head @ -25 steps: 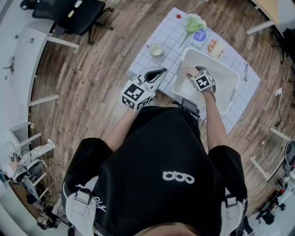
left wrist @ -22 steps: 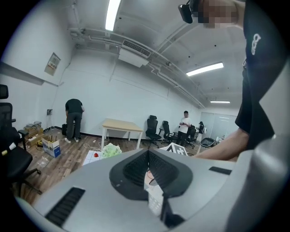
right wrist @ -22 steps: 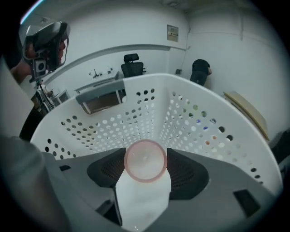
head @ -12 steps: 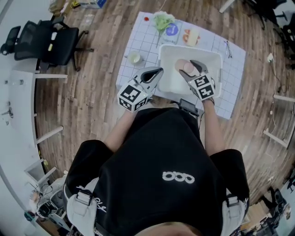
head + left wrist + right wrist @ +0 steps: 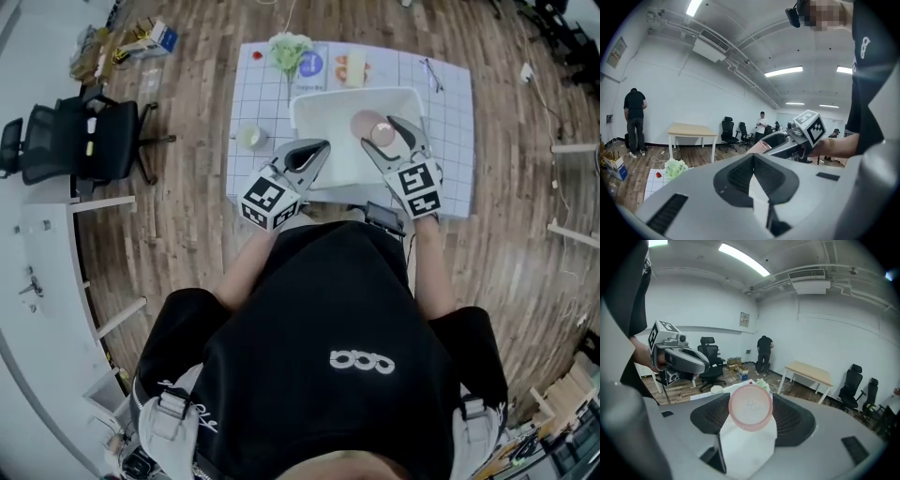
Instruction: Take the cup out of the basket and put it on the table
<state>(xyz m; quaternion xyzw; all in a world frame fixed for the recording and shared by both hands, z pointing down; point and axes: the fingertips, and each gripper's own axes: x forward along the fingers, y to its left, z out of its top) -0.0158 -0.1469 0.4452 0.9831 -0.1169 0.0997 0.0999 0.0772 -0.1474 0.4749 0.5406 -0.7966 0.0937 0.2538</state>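
Right gripper view: clamping the cup [image 5: 750, 404] in the right gripper [image 5: 750, 417], lifting it clear of the basket [image 5: 323, 120], placing still pending; holding the left gripper [image 5: 322, 147] clenched, empty.

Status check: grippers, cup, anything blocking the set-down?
Left gripper shut, empty. Right gripper shut on pink cup, held over the basket, not yet on the mat. Nothing blocking; small cup sits on mat left of basket.

The person wears a black short-sleeved shirt [image 5: 319, 309] with a white chain-link logo [image 5: 362, 361] and grey straps [image 5: 167, 412] with buckles at the shoulders. The left gripper [image 5: 319, 150] and right gripper [image 5: 392, 131] have light grey shells, black ribbed pads [image 5: 740, 176] and a cube [image 5: 267, 202] of black-and-white square markers.
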